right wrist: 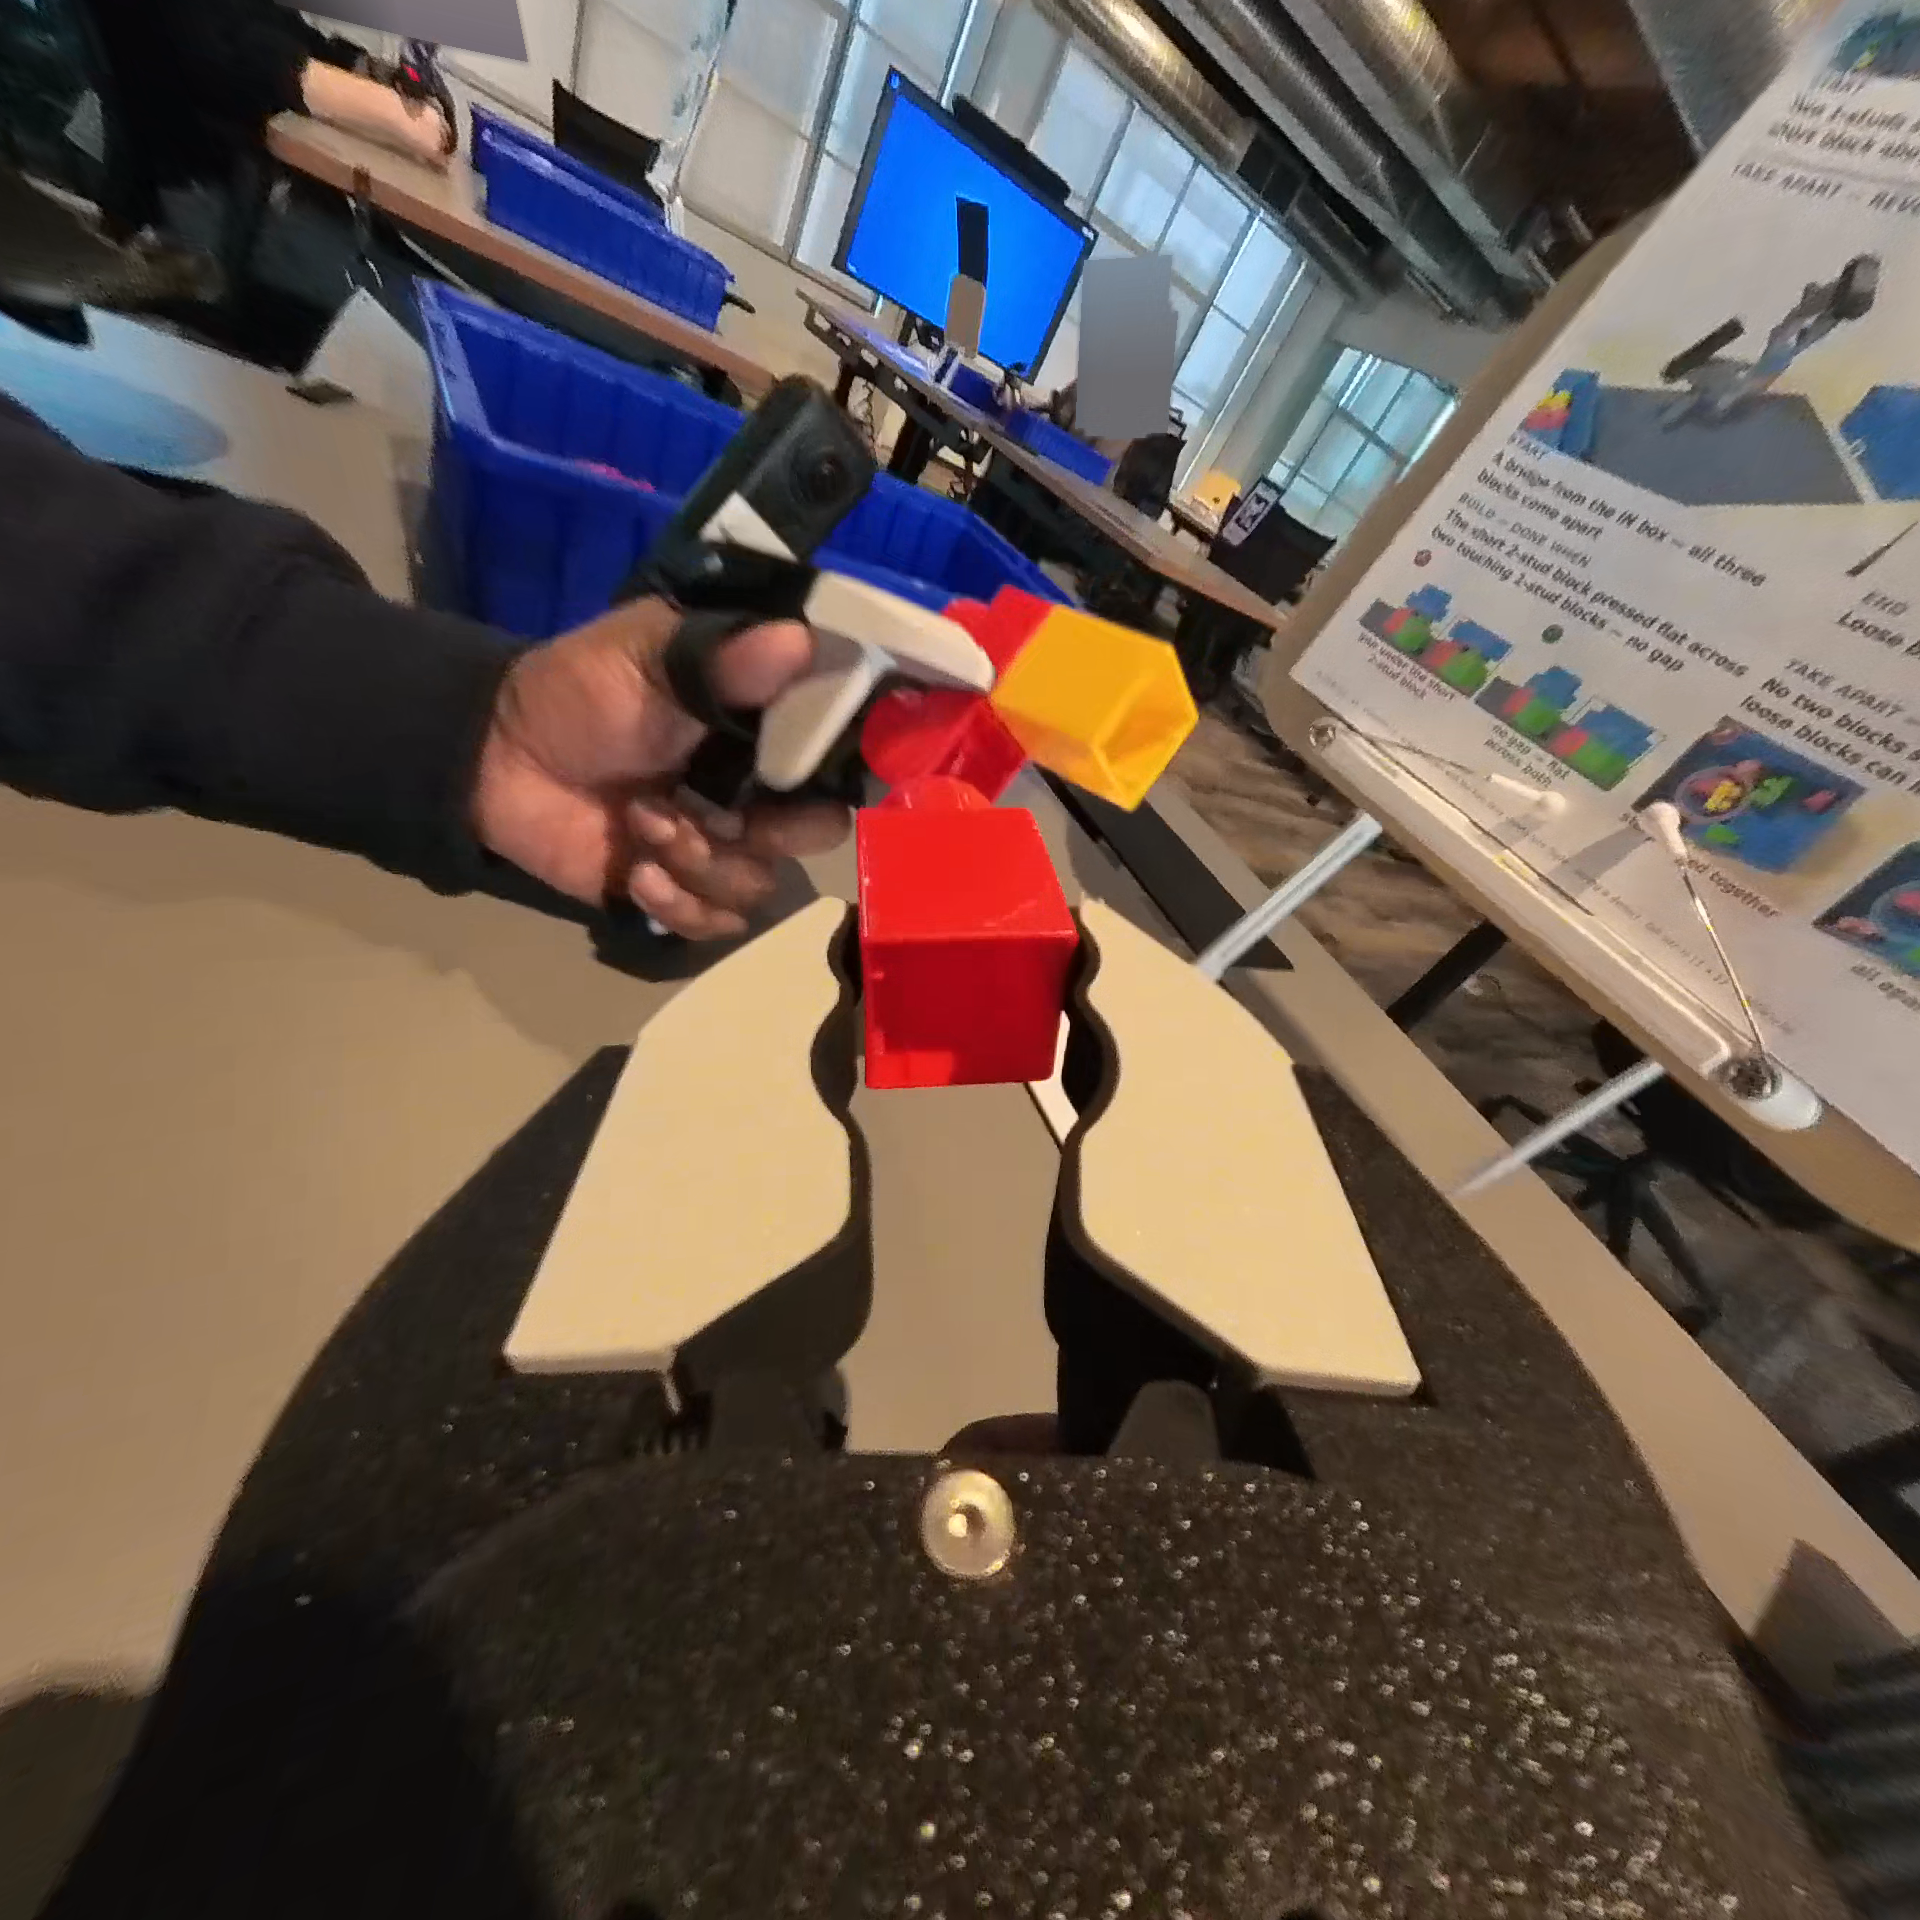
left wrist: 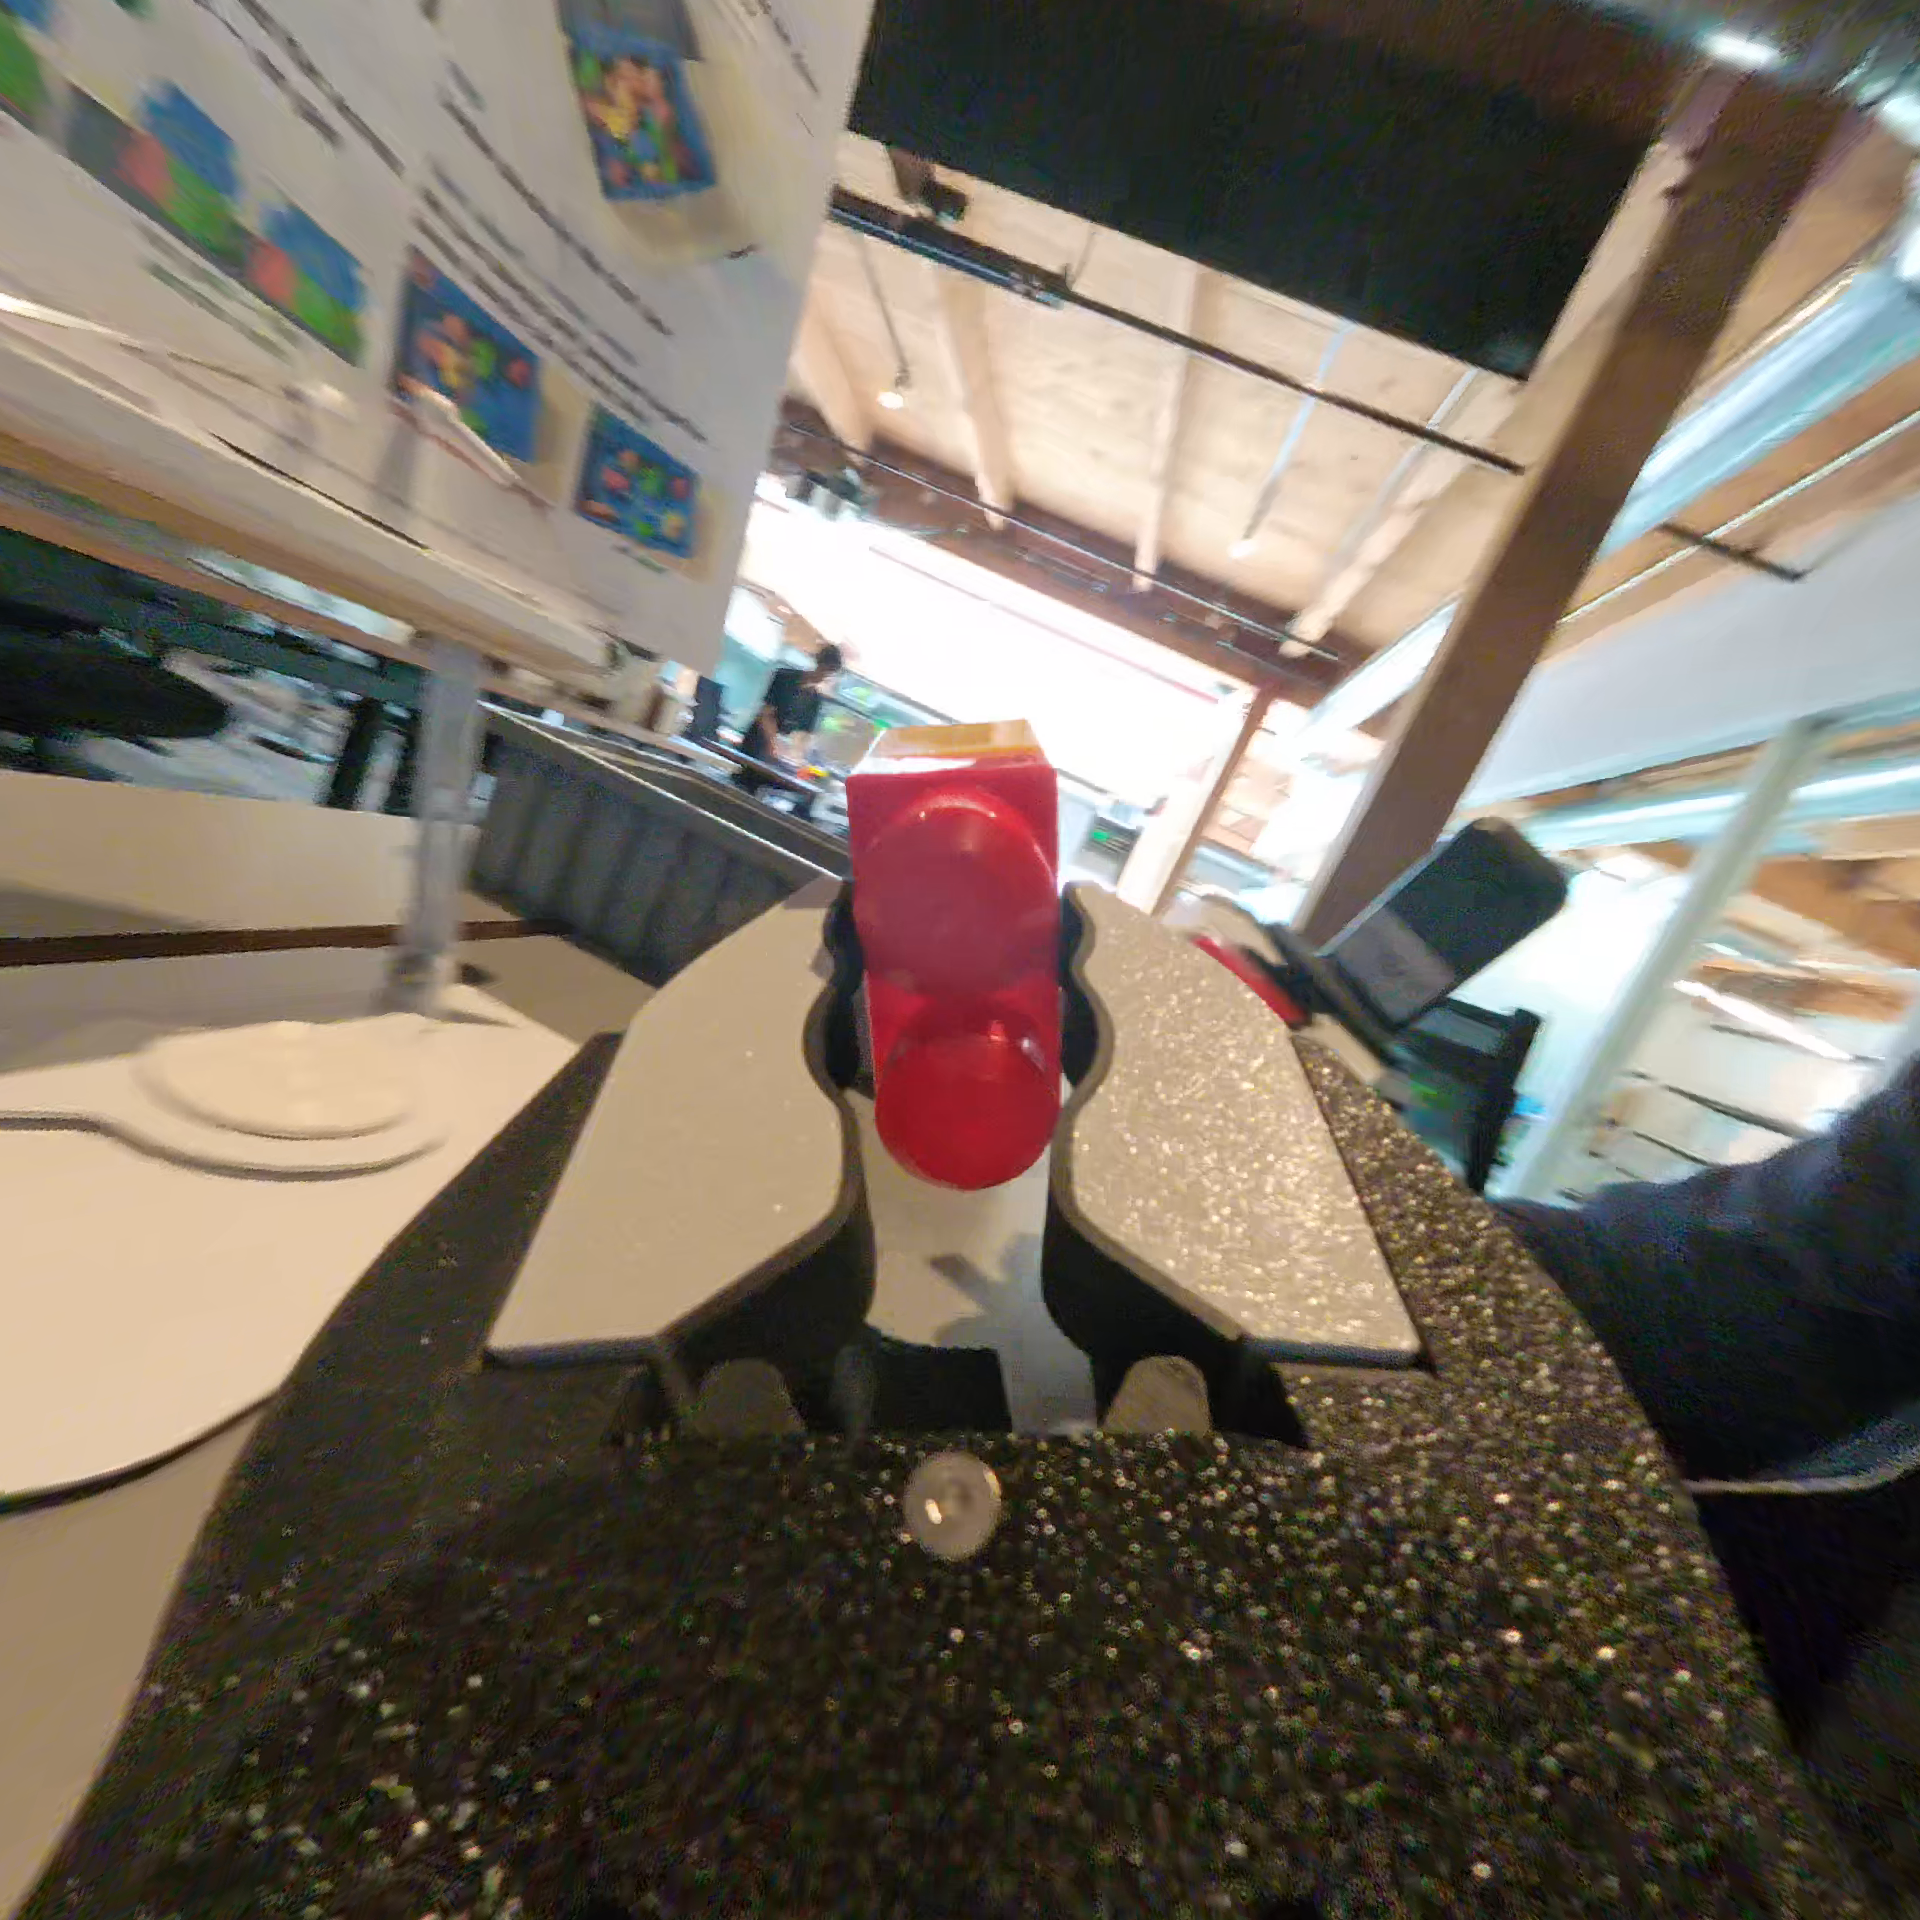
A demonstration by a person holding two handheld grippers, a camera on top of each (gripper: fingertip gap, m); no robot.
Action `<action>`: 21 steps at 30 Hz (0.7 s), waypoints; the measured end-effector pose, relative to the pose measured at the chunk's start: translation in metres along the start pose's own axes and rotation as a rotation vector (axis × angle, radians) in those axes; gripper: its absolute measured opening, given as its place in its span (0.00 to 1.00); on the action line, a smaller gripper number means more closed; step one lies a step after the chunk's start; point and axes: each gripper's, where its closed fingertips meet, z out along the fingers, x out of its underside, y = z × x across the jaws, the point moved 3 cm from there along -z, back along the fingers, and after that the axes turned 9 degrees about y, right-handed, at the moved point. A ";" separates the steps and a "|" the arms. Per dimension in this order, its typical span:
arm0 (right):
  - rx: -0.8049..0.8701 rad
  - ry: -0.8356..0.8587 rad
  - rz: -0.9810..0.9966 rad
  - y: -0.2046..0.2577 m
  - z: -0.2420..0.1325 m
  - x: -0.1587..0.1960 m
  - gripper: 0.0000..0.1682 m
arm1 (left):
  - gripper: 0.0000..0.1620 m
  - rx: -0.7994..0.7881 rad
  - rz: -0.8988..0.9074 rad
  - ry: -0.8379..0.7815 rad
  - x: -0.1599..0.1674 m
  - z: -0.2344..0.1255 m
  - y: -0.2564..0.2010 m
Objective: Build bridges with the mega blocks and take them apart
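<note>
While both of my tools hang above the pale surface, each one grips a block. My left tool has its fingers pressed against the sides of a red two-stud block, whose studs face back toward the camera. A yellow block is attached at its far end, only a thin strip of it showing in the left view. In the right view that same left tool appears farther off, held in my left hand, with the yellow block tilted and its hollow underside turned toward the lower right.

My right tool is closed on a red cube block, pinched between the finger tips. The cube's single stud points up and away, toward the red block in the left tool. The two red pieces sit very near each other; I cannot tell whether they touch.

An instruction board with coloured pictures stands on a stand at the surface's right edge. Blue bins sit beyond its far edge, and a blue screen glows farther back. In the left view, the board is blurred and its round white base rests on the surface at the left.
</note>
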 end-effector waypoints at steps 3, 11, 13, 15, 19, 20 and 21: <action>-0.043 -0.058 0.000 0.017 0.010 -0.031 0.22 | 0.22 -0.115 0.008 -0.062 -0.006 -0.006 0.014; -0.301 -0.092 -0.190 0.093 0.108 -0.158 0.22 | 0.22 0.003 -0.229 -0.184 -0.004 0.001 0.017; -0.339 -0.009 -0.183 0.115 0.149 -0.179 0.21 | 0.22 0.003 -0.228 -0.174 -0.003 0.003 0.016; -0.311 0.113 -0.216 0.134 0.194 -0.184 0.22 | 0.22 0.008 -0.225 -0.164 -0.002 0.004 0.015; -0.272 0.289 -0.178 0.154 0.272 -0.171 0.22 | 0.22 0.016 -0.235 -0.175 -0.003 0.002 0.016; -0.280 0.315 -0.148 0.159 0.285 -0.167 0.22 | 0.22 0.017 -0.237 -0.176 -0.004 0.002 0.016; -0.279 0.335 -0.125 0.163 0.296 -0.163 0.22 | 0.22 0.017 -0.237 -0.175 -0.004 0.001 0.016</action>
